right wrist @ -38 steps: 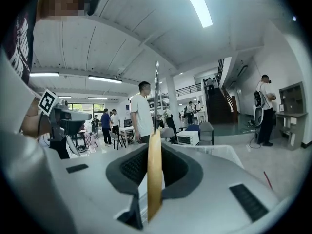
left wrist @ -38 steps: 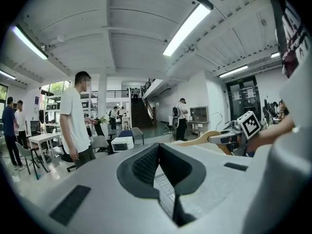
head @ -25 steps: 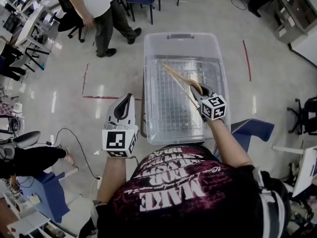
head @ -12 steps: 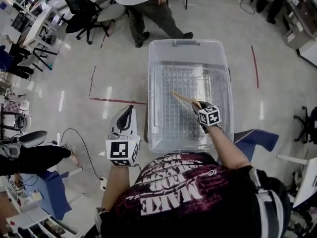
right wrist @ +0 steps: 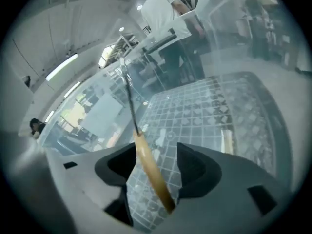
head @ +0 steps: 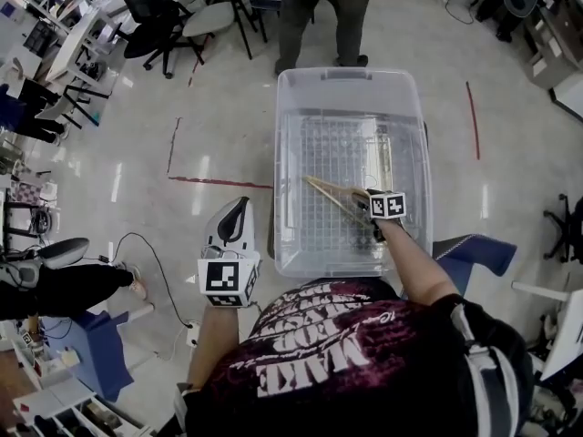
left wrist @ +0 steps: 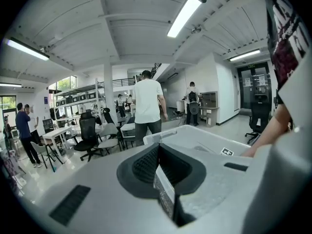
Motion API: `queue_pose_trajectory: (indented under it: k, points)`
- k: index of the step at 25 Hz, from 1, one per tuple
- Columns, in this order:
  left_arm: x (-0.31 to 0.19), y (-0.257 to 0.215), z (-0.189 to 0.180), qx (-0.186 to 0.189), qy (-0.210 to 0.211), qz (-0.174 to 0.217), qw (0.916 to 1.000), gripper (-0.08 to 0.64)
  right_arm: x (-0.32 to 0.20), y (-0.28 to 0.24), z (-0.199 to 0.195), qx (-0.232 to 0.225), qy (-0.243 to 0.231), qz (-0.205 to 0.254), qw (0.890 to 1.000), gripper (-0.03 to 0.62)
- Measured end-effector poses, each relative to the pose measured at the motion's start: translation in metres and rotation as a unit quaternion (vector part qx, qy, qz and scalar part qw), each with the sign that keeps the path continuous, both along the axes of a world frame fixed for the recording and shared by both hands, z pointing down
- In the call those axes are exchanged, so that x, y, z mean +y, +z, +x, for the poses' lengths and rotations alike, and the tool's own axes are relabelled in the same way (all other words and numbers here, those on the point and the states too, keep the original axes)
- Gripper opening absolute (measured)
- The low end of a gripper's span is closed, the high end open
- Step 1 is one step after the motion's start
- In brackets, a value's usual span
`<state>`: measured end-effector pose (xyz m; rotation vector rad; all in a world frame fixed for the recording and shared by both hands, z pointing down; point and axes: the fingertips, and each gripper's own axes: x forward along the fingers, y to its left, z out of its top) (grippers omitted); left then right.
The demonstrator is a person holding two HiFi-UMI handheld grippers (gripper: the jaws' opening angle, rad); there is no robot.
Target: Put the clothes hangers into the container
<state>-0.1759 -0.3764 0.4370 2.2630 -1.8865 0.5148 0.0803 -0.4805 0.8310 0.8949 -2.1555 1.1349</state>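
A clear plastic container (head: 346,75) with a grid-patterned bottom stands on the floor in front of me. My right gripper (head: 367,197) reaches down inside it. Its jaws have just been opening and now stand apart, and the pale wooden hanger (head: 330,195) lies loose between them. In the right gripper view the hanger (right wrist: 146,159) runs up between the pads, its dark metal hook (right wrist: 127,89) pointing away. Another pale wooden hanger (head: 385,157) lies on the bottom. My left gripper (head: 239,204) hangs shut and empty outside the container's left wall; its view shows the container (left wrist: 195,140) to the right.
A person (head: 323,3) stands just past the container's far end. Office chairs (head: 173,16) and desks fill the far left. A red tape line (head: 219,183) runs on the floor by the left gripper, and a cable (head: 150,262) lies nearer me. A blue cloth (head: 469,246) lies at the container's right.
My right gripper has sunk down into the container with the hanger, and its jaws have parted. The person behind has walked right, up to the container's far end. The left gripper has barely moved.
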Motion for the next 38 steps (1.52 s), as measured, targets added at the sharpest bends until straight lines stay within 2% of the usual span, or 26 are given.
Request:
queue_pose_trajectory:
  k: [2,3,5,9,10,12,13,18,23,31,38]
  points:
    - [0.006,0.001,-0.003,0.001,-0.001,0.0,1.0,0.006,-0.003,0.001,0.012,0.049,0.008,0.004,0.999,0.281]
    - [0.008,0.002,-0.004,0.002,0.0,0.001,1.0,0.006,-0.003,-0.001,0.017,0.064,0.008,0.004,0.998,0.336]
    - [0.013,0.003,-0.004,0.005,0.003,0.005,1.0,0.006,-0.004,-0.009,0.026,0.073,0.014,0.001,0.997,0.365]
    - [0.022,0.004,-0.003,0.011,0.015,0.014,0.9997,0.006,-0.001,-0.036,0.04,0.081,0.024,0.013,0.996,0.365]
    - [0.024,0.003,-0.003,0.014,0.017,0.016,0.9996,0.006,0.003,-0.045,0.042,0.089,0.018,0.019,0.996,0.327]
    - [0.029,0.001,-0.001,0.021,0.023,0.02,0.9993,0.006,0.009,-0.072,0.045,0.095,0.006,0.051,0.994,0.091]
    - [0.031,-0.001,0.0,0.026,0.026,0.023,0.9991,0.006,0.009,-0.088,0.046,0.091,0.004,0.076,0.993,0.006]
    - [0.046,-0.012,-0.009,0.054,0.03,0.038,0.9973,0.006,0.017,-0.173,0.043,0.073,0.024,0.204,0.976,0.003]
    - [0.07,-0.029,-0.019,0.075,0.039,0.064,0.9944,0.006,0.048,-0.239,0.025,0.055,0.025,0.289,0.956,0.003]
    - [0.103,-0.042,-0.025,0.071,0.064,0.081,0.9921,0.006,0.113,-0.329,0.007,0.035,0.017,0.371,0.928,0.003]
    - [0.122,-0.045,-0.014,0.066,0.083,0.088,0.9905,0.008,0.162,-0.407,0.003,0.013,0.015,0.424,0.905,0.003]
